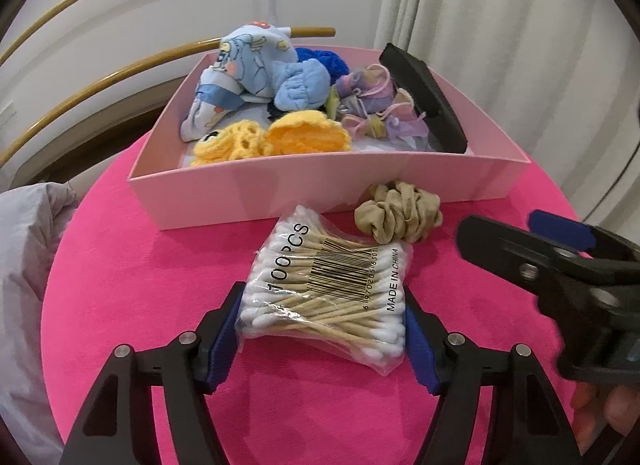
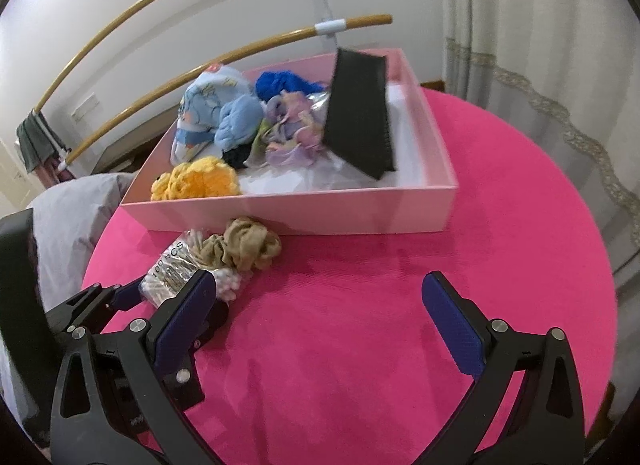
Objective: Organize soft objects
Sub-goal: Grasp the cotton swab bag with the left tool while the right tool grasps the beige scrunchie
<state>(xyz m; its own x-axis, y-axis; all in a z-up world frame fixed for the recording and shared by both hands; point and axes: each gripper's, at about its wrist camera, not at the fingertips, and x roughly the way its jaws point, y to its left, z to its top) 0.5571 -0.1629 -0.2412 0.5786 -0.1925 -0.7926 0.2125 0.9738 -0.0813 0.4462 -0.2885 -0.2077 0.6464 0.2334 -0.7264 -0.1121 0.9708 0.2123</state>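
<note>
While the left tool [image 1: 322,329] straddles a clear crinkly plastic bag of wooden-stemmed cotton swabs [image 1: 328,289], its blue ribbed pads sit at the bag's two sides, touching or nearly so; a firm squeeze cannot be confirmed. That placement suggests the bag is about to be lifted. To this tool's right, the right tool [image 2: 322,329] hangs over bare table with its jaws wide and nothing between them, probably waiting its turn. Both work above a round table covered in bright pink velvety cloth [image 2: 360,325]. Just beyond the bag lies a beige gathered satin scrunchie [image 1: 400,217], soft and ruffled, against the front wall of a shallow pale pink cardboard box [image 1: 320,193]. Farther off, inside it, are heaped yellow crocheted pieces [image 1: 272,139], blue printed fabric [image 1: 240,65] and pastel ribbon bows [image 1: 372,105], with a stiff black angular object [image 1: 428,101] leaning at the right.
</note>
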